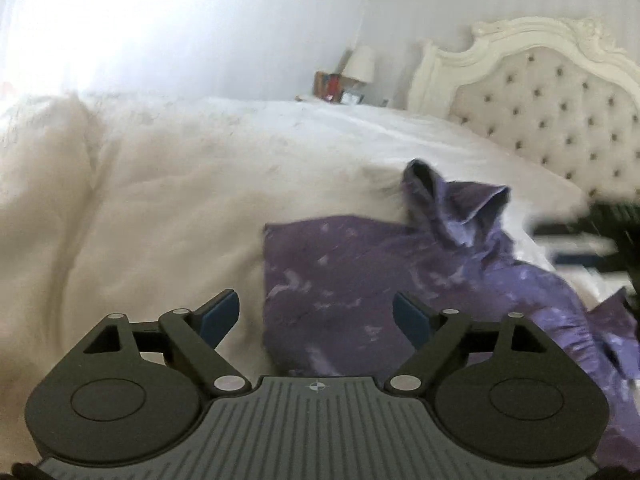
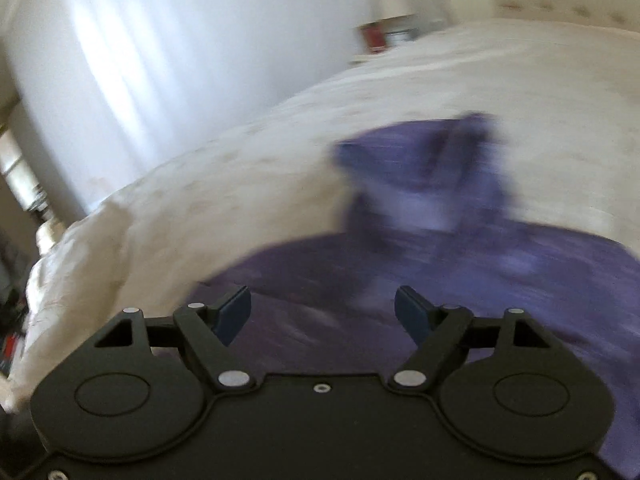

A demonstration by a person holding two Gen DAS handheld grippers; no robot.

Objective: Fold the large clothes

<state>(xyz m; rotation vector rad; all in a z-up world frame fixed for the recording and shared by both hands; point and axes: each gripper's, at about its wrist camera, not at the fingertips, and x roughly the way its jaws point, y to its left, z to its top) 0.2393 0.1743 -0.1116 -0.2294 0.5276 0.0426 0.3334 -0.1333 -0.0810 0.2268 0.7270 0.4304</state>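
A purple patterned garment (image 1: 360, 280) lies on the white bed (image 1: 160, 200), partly flat with a bunched-up part (image 1: 452, 200) standing at its far end. My left gripper (image 1: 316, 316) is open and empty, just above the garment's near left edge. In the right wrist view the garment (image 2: 440, 272) is motion-blurred, with a raised fold (image 2: 420, 168) farther off. My right gripper (image 2: 322, 314) is open and empty over the garment's near part. It also shows as a dark blur at the right edge of the left wrist view (image 1: 600, 236).
A tufted cream headboard (image 1: 540, 104) stands at the far right. A bedside table with a lamp (image 1: 360, 64) and small items sits beyond the bed. A rumpled white duvet (image 1: 60, 160) covers the left side. A white curtain (image 2: 140, 60) hangs behind.
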